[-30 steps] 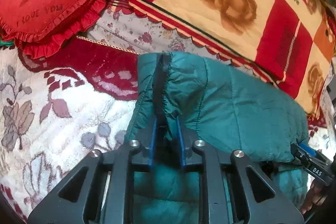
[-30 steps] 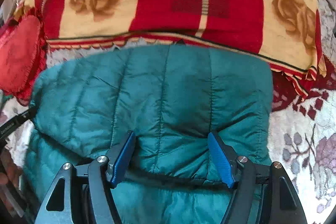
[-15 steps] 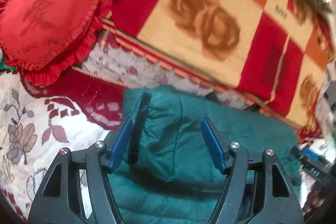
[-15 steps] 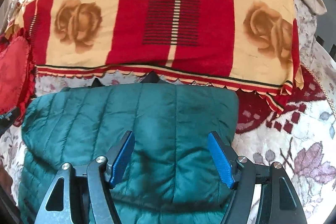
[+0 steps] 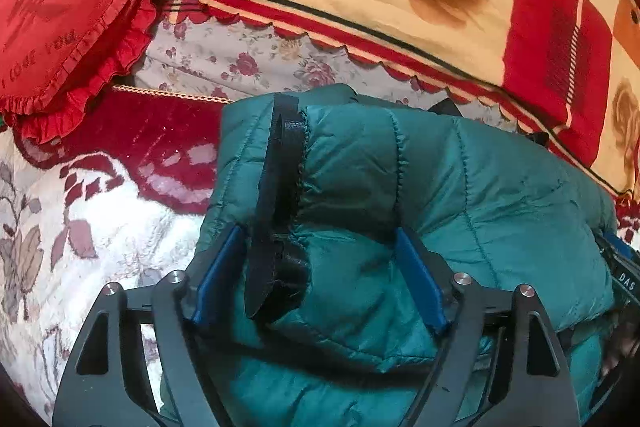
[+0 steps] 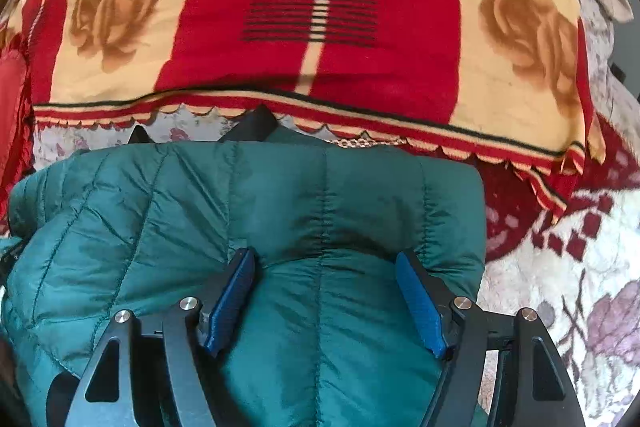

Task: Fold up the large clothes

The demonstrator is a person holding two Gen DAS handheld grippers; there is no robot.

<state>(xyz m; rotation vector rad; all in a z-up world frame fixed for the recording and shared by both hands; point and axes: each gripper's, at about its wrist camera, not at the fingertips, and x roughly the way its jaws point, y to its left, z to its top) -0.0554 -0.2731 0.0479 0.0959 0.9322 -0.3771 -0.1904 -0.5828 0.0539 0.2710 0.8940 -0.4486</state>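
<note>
A teal quilted jacket [image 5: 500, 207] lies folded on the bed, with its black zip band [image 5: 280, 167] running down the left side of the fold. My left gripper [image 5: 318, 231] stands over that edge. Its jaws are opening, and a puffy fold of the jacket bulges between the blue pads [image 5: 420, 283] without being squeezed. In the right wrist view the same jacket [image 6: 160, 207] fills the lower half. My right gripper [image 6: 325, 253] is open, with its wide-set fingers pushed down into the padding on either side of a seam.
A red heart-shaped cushion [image 5: 60, 7] sits at the far left. A red, orange and cream rose-patterned blanket [image 6: 320, 7] lies folded behind the jacket. The white and maroon floral bedspread [image 6: 580, 287] shows on both sides of the jacket.
My left gripper, shut on the jacket's zip edge a second ago, has let it go and spread its jaws wide. Both grippers have dropped closer to the jacket. The right jaws kept the same width.
</note>
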